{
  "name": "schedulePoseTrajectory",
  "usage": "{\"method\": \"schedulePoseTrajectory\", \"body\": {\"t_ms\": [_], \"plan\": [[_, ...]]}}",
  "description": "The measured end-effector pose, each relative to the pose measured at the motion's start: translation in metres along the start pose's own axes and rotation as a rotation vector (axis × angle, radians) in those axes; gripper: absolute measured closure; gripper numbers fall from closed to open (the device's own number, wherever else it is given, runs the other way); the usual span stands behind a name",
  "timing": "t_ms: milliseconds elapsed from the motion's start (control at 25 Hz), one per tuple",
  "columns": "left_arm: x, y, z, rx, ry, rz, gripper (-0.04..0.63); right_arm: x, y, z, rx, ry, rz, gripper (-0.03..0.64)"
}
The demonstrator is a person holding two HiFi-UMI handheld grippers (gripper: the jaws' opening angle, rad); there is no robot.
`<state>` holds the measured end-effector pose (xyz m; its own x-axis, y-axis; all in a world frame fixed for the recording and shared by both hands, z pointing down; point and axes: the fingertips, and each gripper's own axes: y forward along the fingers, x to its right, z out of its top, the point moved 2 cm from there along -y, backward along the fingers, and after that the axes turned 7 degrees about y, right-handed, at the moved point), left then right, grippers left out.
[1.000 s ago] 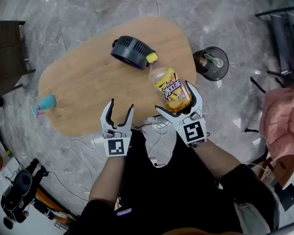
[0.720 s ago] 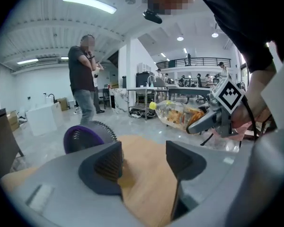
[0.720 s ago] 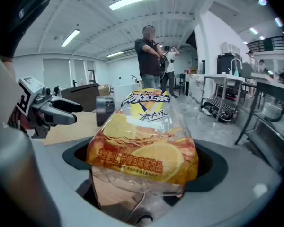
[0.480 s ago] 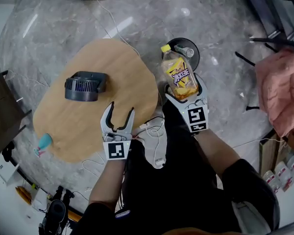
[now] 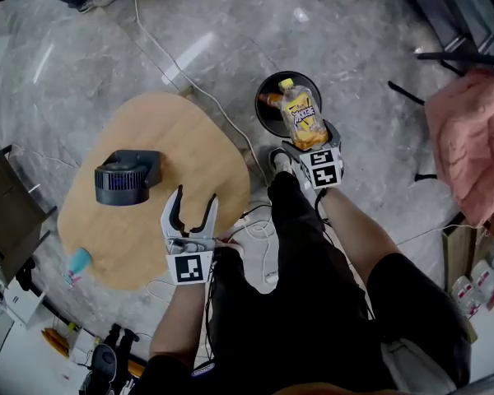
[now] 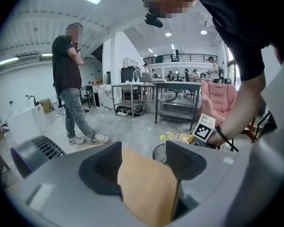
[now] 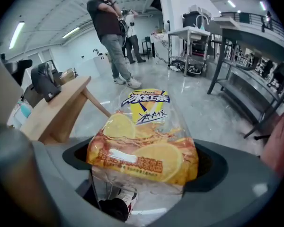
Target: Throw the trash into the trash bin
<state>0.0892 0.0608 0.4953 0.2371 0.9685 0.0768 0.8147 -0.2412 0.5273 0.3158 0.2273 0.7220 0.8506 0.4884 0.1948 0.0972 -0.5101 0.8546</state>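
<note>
Bottle clamped in jaws of right gripper, above trash bin, left gripper jaws apart, empty.

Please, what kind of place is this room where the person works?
Probably a large open office or lab hall, not a home: a polished stone floor, metal work tables, and a railed upper gallery.
</note>
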Motion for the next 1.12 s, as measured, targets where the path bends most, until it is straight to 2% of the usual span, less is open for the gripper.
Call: {"method": "schedulePoseTrajectory", "body": {"t_ms": [200, 360, 520, 640, 760, 880, 1120], "plan": [[-0.004, -0.003, -0.009, -0.029, -0.019, 0.02, 0.187, 0.014, 0.061, -0.023, -0.157, 0.055, 0.007, 0.025], [0.0, -0.011, -0.01, -0.038, -0.045, 0.025, 0.187, 0.028, 0.101, -0.046, -0.327, 0.08, -0.007, 0.025], [0.012, -0.015, -0.016, -0.05, -0.066, 0.001, 0.187, 0.033, 0.128, -0.045, -0.443, 0.012, -0.003, 0.025], [0.026, -0.015, -0.024, -0.063, -0.086, -0.027, 0.187, 0.037, 0.136, -0.041, -0.526, -0.065, -0.042, 0.025], [0.03, -0.019, -0.03, -0.076, -0.107, -0.029, 0.187, 0.035, 0.147, -0.038, -0.557, -0.103, -0.045, 0.025], [0.025, -0.022, -0.031, -0.074, -0.098, -0.022, 0.187, 0.027, 0.162, -0.042, -0.583, -0.109, 0.008, 0.021], [0.016, -0.034, -0.037, -0.065, -0.102, 0.005, 0.187, 0.023, 0.147, -0.02, -0.457, -0.186, -0.028, 0.014]]}}
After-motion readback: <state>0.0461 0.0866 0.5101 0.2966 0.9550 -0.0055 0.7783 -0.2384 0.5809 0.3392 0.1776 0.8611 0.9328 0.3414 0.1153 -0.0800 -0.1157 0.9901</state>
